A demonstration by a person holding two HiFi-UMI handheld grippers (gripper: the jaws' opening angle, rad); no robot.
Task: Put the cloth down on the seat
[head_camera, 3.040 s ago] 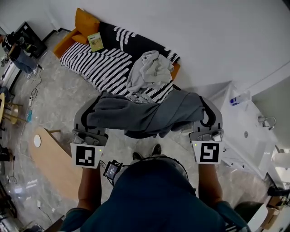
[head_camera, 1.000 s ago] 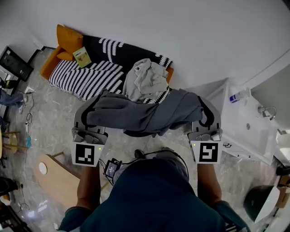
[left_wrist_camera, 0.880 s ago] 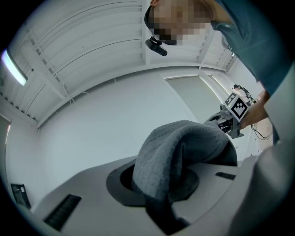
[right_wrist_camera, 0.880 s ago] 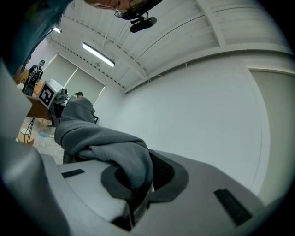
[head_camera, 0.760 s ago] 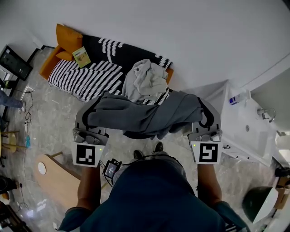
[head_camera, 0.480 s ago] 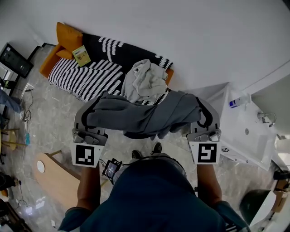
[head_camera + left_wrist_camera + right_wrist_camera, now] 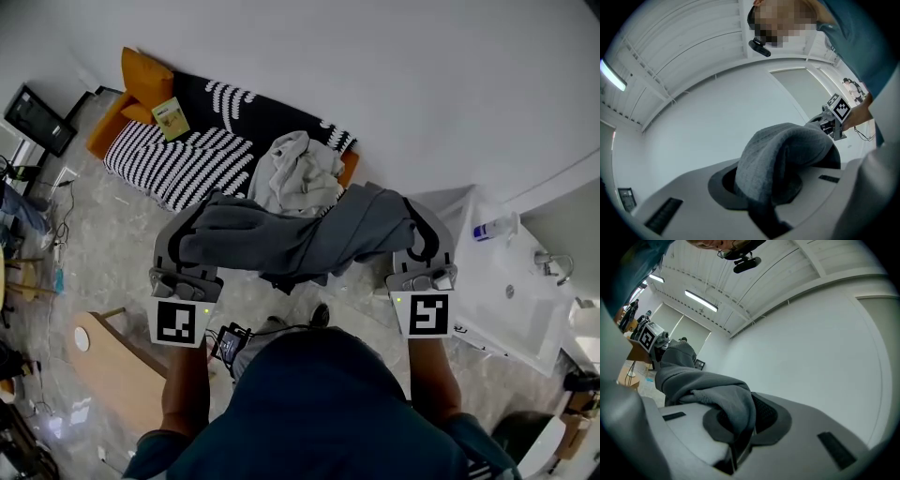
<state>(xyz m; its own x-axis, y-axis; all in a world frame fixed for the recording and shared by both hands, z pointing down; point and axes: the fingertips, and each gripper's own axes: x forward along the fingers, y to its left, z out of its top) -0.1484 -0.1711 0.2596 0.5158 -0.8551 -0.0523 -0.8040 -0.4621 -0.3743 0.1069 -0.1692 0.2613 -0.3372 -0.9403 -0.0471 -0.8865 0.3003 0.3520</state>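
We are holding the grey cloth (image 7: pixel 291 239) in the air in front of the striped sofa (image 7: pixel 178 159), not yet on its seat; the left hand-held gripper (image 7: pixel 186 246) and the right hand-held gripper (image 7: pixel 424 239) are each clamping one end, keeping the cloth spread for laying down.

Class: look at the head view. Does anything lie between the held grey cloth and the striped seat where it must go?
Yes. A crumpled pale cloth heap lies on the seat's right end, directly beyond the grey cloth. A green booklet sits near the left end. The stretch between them is bare.
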